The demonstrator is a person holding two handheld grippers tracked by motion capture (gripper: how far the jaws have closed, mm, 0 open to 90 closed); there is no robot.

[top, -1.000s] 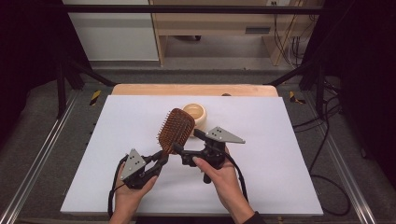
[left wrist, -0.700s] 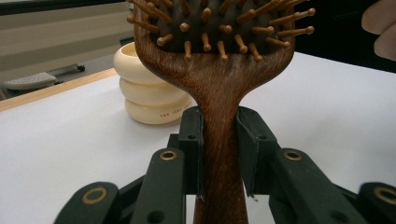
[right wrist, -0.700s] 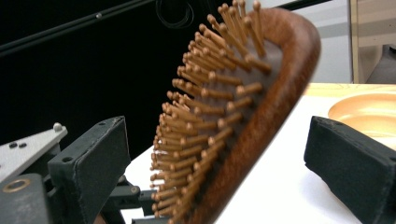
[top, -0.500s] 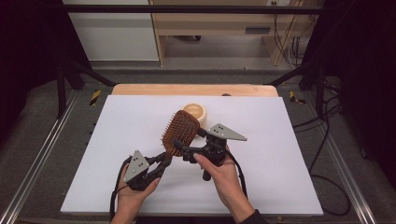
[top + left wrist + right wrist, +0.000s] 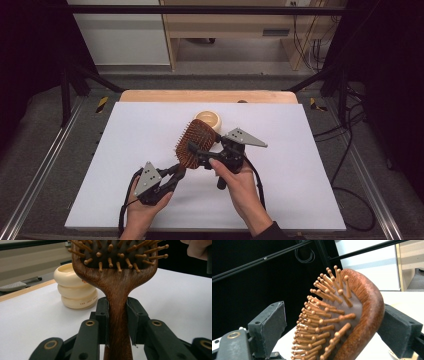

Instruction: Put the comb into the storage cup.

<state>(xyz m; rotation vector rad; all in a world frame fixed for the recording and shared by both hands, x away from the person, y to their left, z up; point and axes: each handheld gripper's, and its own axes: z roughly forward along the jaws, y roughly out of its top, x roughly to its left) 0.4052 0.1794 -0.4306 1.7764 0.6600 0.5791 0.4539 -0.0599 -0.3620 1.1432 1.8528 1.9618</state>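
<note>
Hairbrush is held off the white table: the left gripper clamps its wooden handle, while the right gripper straddles the bristled head, one jaw against the back, the other off the bristles; a cream ridged pot stands just behind

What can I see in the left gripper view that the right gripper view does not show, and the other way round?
Left gripper view: the brush handle clamped between the left gripper jaws, and the cream jar behind it on the white table.

Right gripper view: the right gripper jaws open around the brush head, one pad clear of the bristle tips, the other at the head's wooden back.

Both: the wooden brush with its ball-tipped bristles.
</note>
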